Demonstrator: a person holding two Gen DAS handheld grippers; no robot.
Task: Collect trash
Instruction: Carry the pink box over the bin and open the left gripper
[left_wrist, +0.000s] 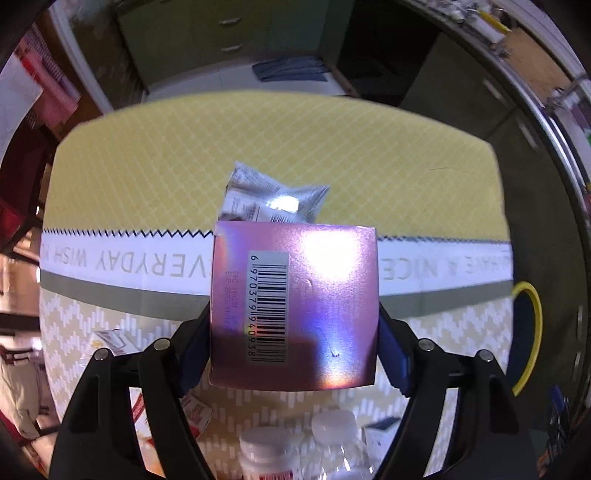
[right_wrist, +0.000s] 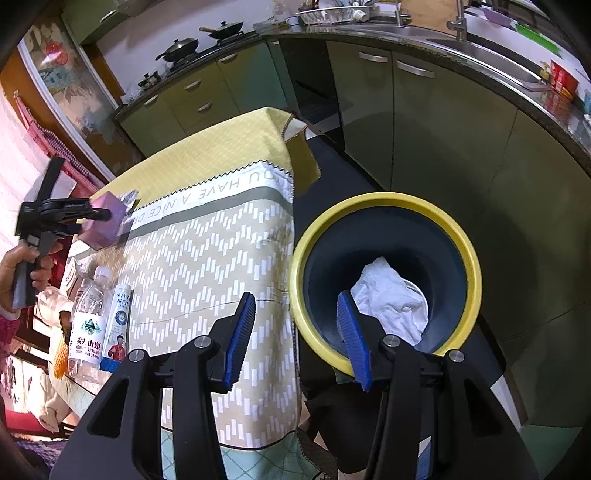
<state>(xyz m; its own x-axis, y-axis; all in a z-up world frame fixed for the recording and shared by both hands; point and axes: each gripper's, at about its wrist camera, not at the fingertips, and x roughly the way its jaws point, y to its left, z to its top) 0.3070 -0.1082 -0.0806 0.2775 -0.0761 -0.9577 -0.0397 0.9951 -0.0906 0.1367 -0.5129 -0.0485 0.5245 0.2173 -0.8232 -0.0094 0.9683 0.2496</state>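
My left gripper (left_wrist: 293, 328) is shut on a shiny purple box (left_wrist: 295, 306) with a barcode and holds it above the table; it also shows in the right wrist view (right_wrist: 107, 219). A crumpled silver wrapper (left_wrist: 271, 195) lies on the yellow tablecloth just beyond the box. My right gripper (right_wrist: 299, 332) is open and empty, hovering at the table's edge beside a dark bin with a yellow rim (right_wrist: 384, 201). White crumpled paper (right_wrist: 391, 299) lies inside the bin.
Two plastic bottles (right_wrist: 90, 317) lie at the table's near left, with caps showing in the left wrist view (left_wrist: 332, 424). Small paper packets (left_wrist: 114, 338) lie near them. Green kitchen cabinets (right_wrist: 406, 122) and a sink counter stand behind the bin.
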